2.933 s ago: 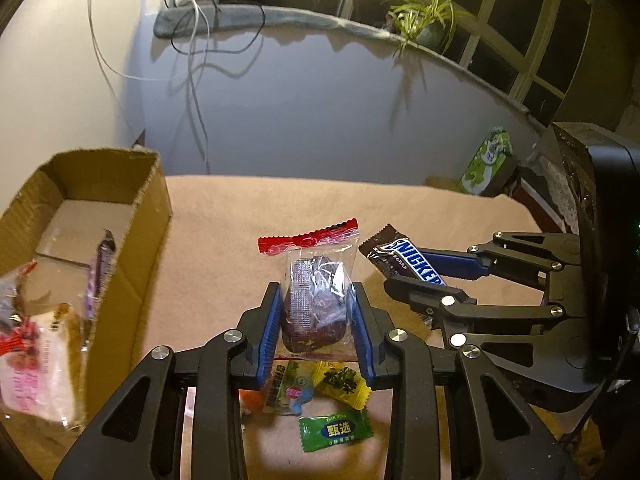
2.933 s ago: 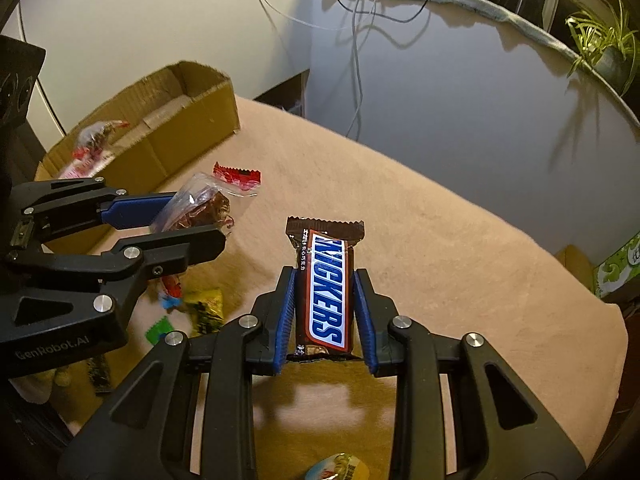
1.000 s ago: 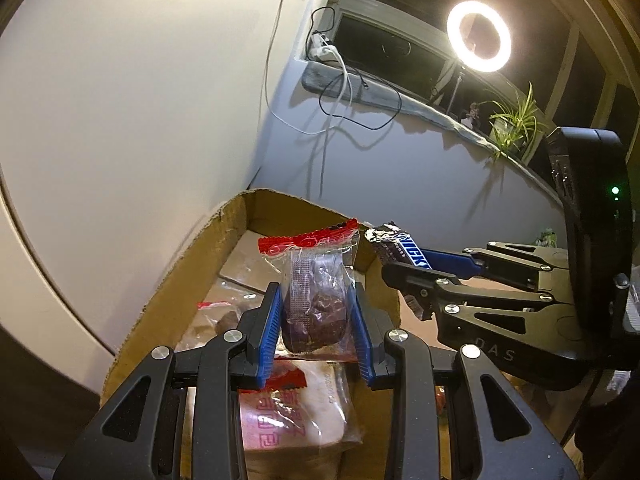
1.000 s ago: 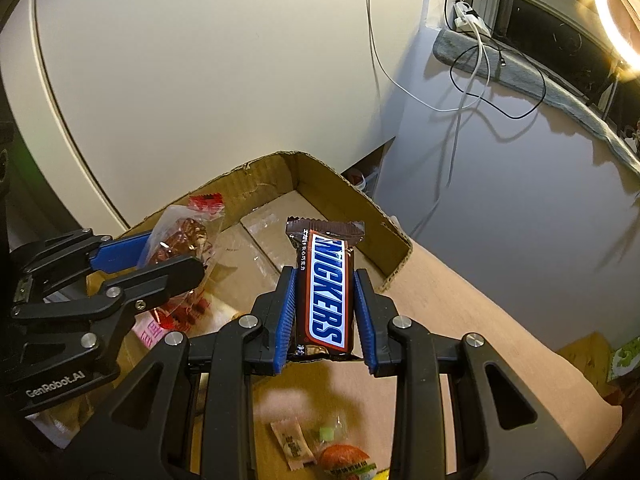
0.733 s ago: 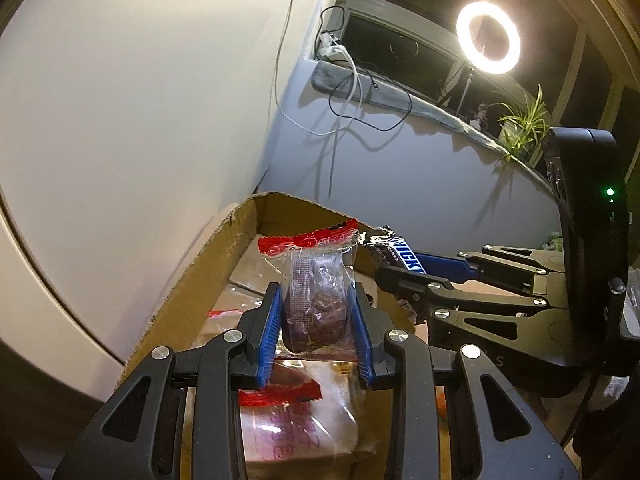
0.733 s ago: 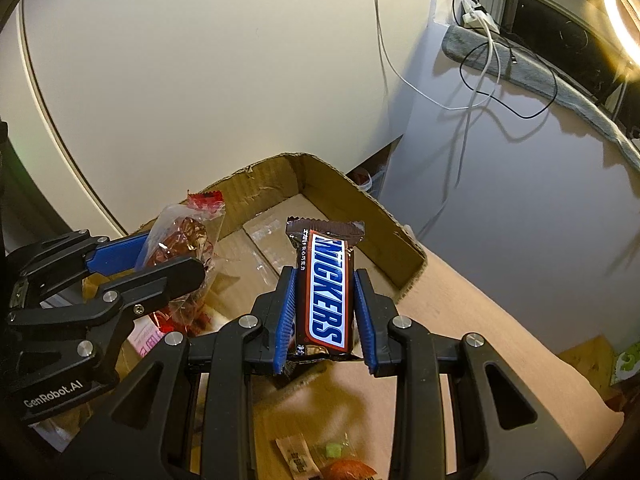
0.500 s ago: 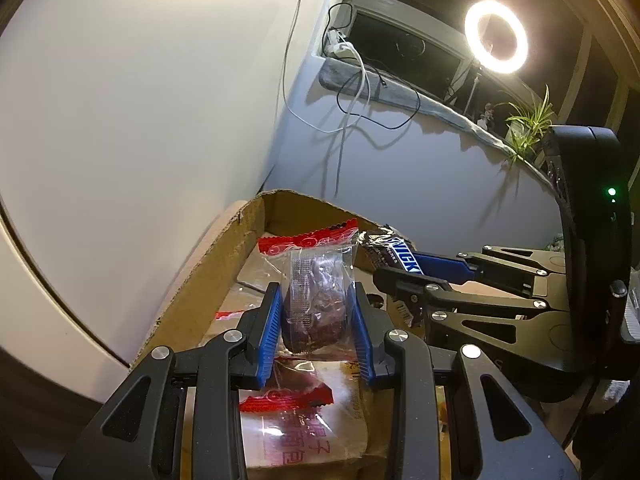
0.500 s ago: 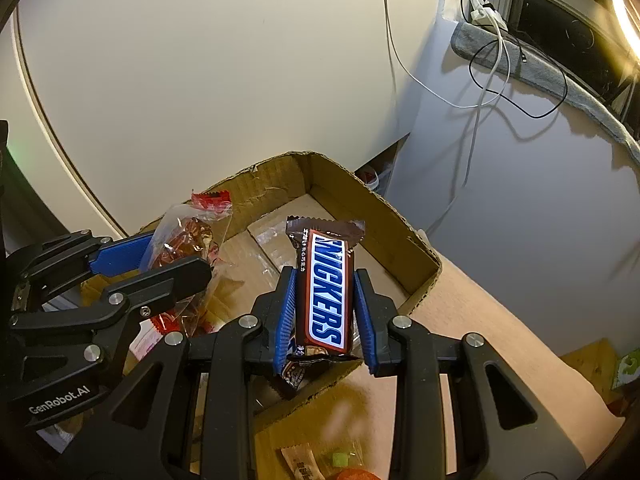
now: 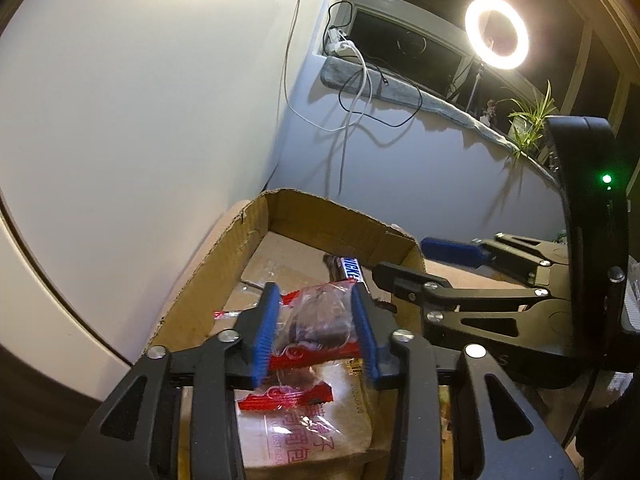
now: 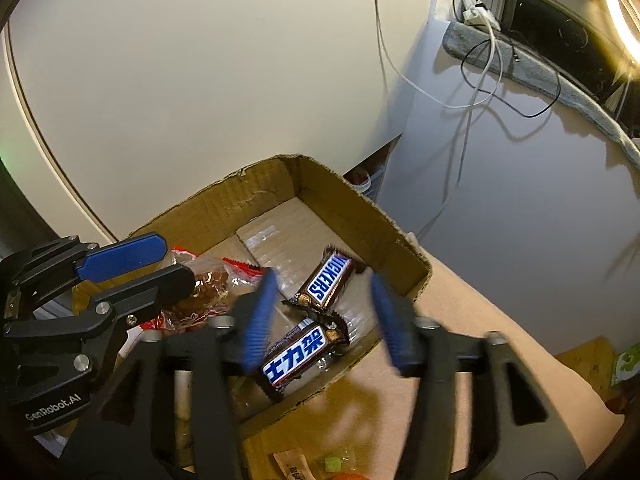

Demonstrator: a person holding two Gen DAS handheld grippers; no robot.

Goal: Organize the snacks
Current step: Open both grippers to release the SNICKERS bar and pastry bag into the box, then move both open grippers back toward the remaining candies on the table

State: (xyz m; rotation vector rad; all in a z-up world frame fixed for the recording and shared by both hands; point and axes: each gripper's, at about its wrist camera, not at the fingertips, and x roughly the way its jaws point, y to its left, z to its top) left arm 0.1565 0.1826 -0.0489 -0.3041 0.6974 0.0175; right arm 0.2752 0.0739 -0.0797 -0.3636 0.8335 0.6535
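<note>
Since half a second ago my right gripper [image 10: 324, 316] has been opening and the Snickers bar [image 10: 326, 280], dropped from it, lies in the cardboard box [image 10: 256, 196] at frame centre, jaws spread with nothing between. Low in the left view, my left gripper [image 9: 316, 332], jaws just widening, has the red-sealed date packet [image 9: 316, 320] tilted loose between them over the box

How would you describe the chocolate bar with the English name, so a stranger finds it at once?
Look into the cardboard box against the wall. Two brown chocolate bars lie near its right wall; the one meant is the farther. Its wrapper shows Latin letters, while the nearer bar shows Chinese characters.
</note>
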